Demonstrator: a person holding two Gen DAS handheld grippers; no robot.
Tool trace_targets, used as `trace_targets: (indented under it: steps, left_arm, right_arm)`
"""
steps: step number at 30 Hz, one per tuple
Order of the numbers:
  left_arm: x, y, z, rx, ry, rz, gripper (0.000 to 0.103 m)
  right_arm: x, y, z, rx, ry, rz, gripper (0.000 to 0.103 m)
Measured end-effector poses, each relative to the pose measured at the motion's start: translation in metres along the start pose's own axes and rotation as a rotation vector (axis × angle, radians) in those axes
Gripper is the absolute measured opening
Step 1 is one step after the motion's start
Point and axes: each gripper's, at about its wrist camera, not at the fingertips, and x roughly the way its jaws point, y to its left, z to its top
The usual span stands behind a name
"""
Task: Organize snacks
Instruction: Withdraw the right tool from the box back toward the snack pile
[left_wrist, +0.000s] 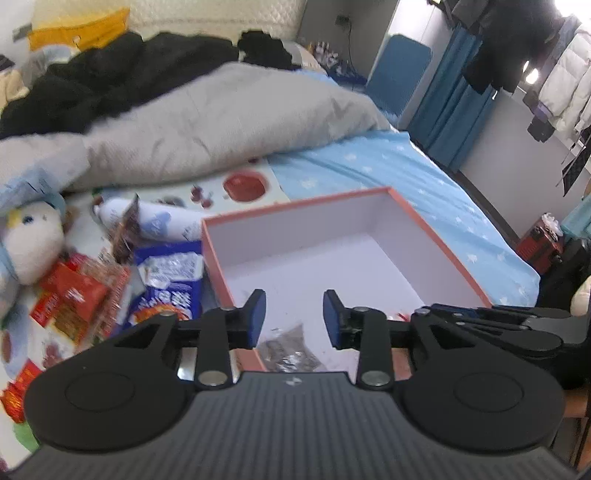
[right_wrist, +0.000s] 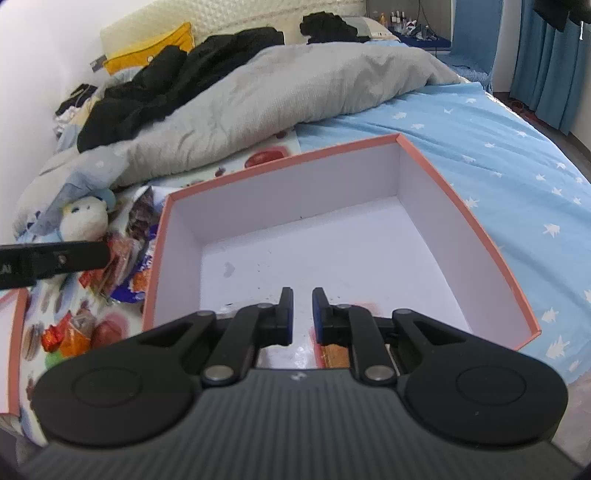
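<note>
An open pink-rimmed box with a white inside (left_wrist: 306, 201) (right_wrist: 458, 206) sits on the bed. My left gripper (left_wrist: 294, 317) is open and empty above the box's near left part. A silvery-brown snack packet (left_wrist: 286, 349) lies in the box just below its fingers. My right gripper (right_wrist: 303, 314) is over the box's near edge with its jaws a narrow gap apart and nothing between them; something red-orange (right_wrist: 334, 352) shows beneath it. Loose snacks lie left of the box: a blue packet (left_wrist: 168, 284), red packets (left_wrist: 74, 299) and a brown wrapper (left_wrist: 125, 232).
A grey duvet (left_wrist: 221, 129) and black clothes (left_wrist: 110, 81) cover the far bed. A plush toy (left_wrist: 29, 240) and a white tube (left_wrist: 155, 219) lie by the snacks. The left gripper's side (right_wrist: 51, 260) shows in the right wrist view. A second pink rim (right_wrist: 18, 343) is at far left.
</note>
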Motion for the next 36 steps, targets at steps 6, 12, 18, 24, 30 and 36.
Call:
trace_targets:
  steps: [6,12,18,24,30,36]
  left_arm:
    - [-0.040,0.002,0.004,0.002,-0.078,0.009,0.041]
    - [-0.085,0.006,-0.004,0.017,-0.163,0.030,0.042]
    - [-0.130,0.017,-0.017,0.034,-0.250,0.066,0.043]
    - [-0.168,0.036,-0.036,0.014,-0.304,0.108,0.046]
    - [-0.195,0.058,-0.062,-0.029,-0.313,0.139,0.047]
    - [-0.212,0.079,-0.097,-0.058,-0.301,0.195,0.048]
  right_arm:
    - [-0.031,0.014,0.002,-0.020,-0.084,0.012,0.015]
    - [-0.062,0.034,0.005,-0.047,-0.173,0.039,0.015]
    - [-0.092,0.062,0.001,-0.096,-0.264,0.074,0.015]
    - [-0.117,0.090,-0.011,-0.147,-0.338,0.123,0.015]
    - [-0.134,0.118,-0.026,-0.204,-0.391,0.157,0.015]
    - [-0.142,0.137,-0.045,-0.223,-0.411,0.195,0.015]
